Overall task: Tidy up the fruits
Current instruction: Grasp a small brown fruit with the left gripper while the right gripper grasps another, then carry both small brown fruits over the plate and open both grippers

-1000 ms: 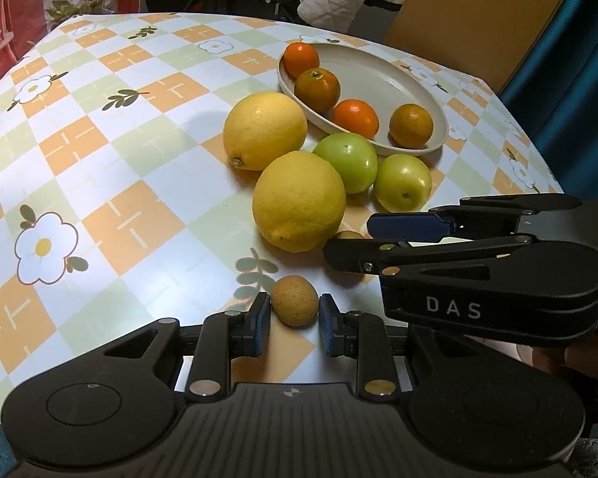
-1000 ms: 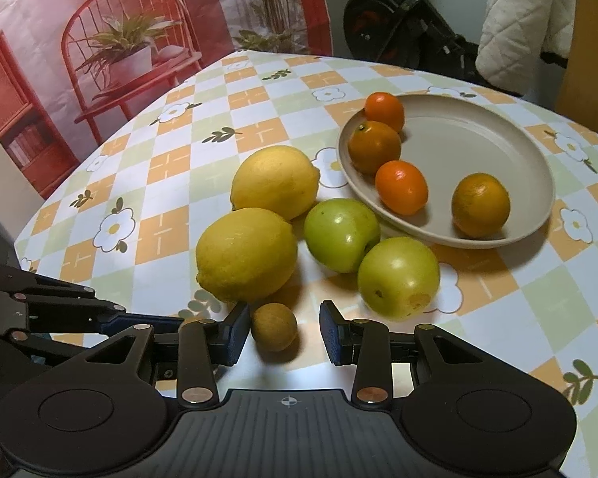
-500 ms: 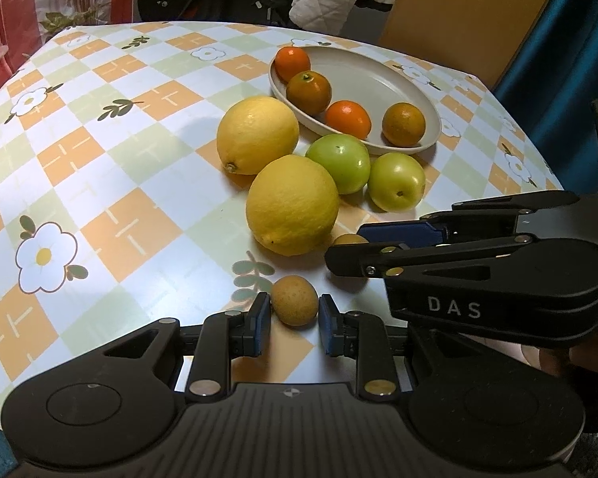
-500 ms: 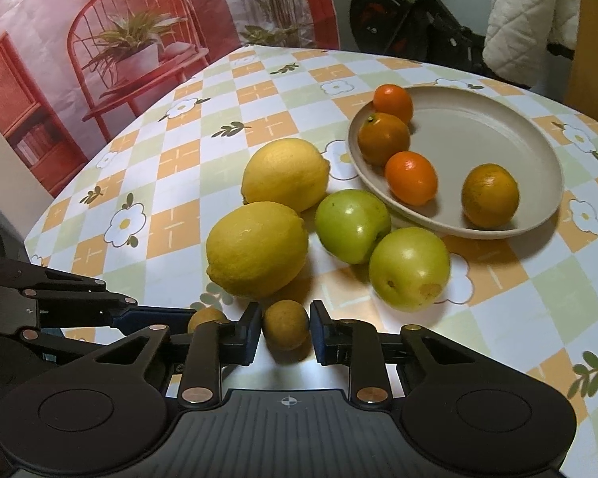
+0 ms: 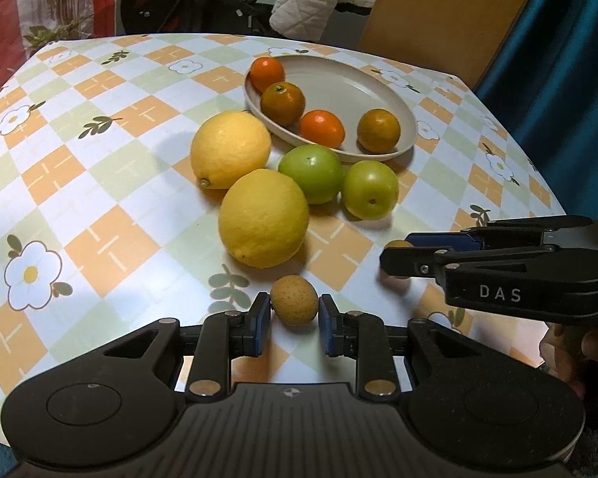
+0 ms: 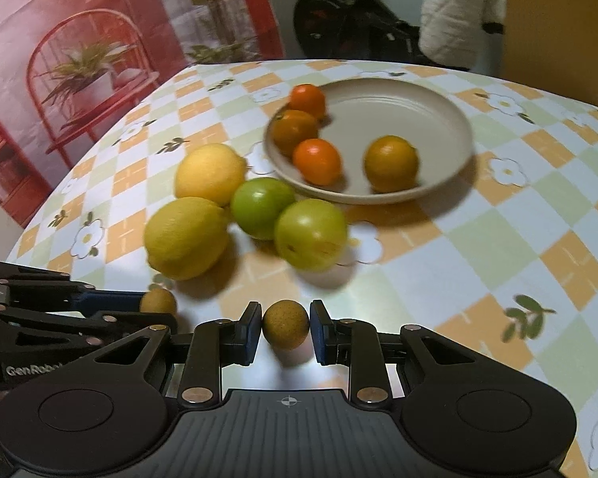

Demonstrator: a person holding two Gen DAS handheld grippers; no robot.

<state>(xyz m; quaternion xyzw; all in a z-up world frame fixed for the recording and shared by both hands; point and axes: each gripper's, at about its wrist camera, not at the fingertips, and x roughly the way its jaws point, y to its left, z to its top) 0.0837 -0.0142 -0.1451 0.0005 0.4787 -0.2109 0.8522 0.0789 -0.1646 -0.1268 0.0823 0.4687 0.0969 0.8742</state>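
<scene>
Two small brown round fruits are each held in a gripper near the table's front edge. My left gripper (image 5: 293, 318) is shut on one small brown fruit (image 5: 293, 306), just in front of the nearer lemon (image 5: 264, 217). My right gripper (image 6: 286, 332) is shut on the other small brown fruit (image 6: 286, 323); from the left wrist view it shows at the right (image 5: 398, 243), with a shadow on the cloth beneath. A second lemon (image 5: 230, 149) and two green fruits (image 5: 311, 173) (image 5: 370, 189) lie beside a beige plate (image 5: 339, 83) that holds several oranges.
The round table wears a checked floral cloth (image 5: 99, 239). Open cloth lies to the left of the lemons and to the right of the plate (image 6: 518, 219). A wooden chair back (image 5: 438, 12) and dark equipment stand behind the table. A hand (image 5: 578, 346) grips the right tool.
The right gripper's jaws closed on the small brown fruit, then carried it to the right, away from the near lemon. The left gripper stayed shut on its fruit.
</scene>
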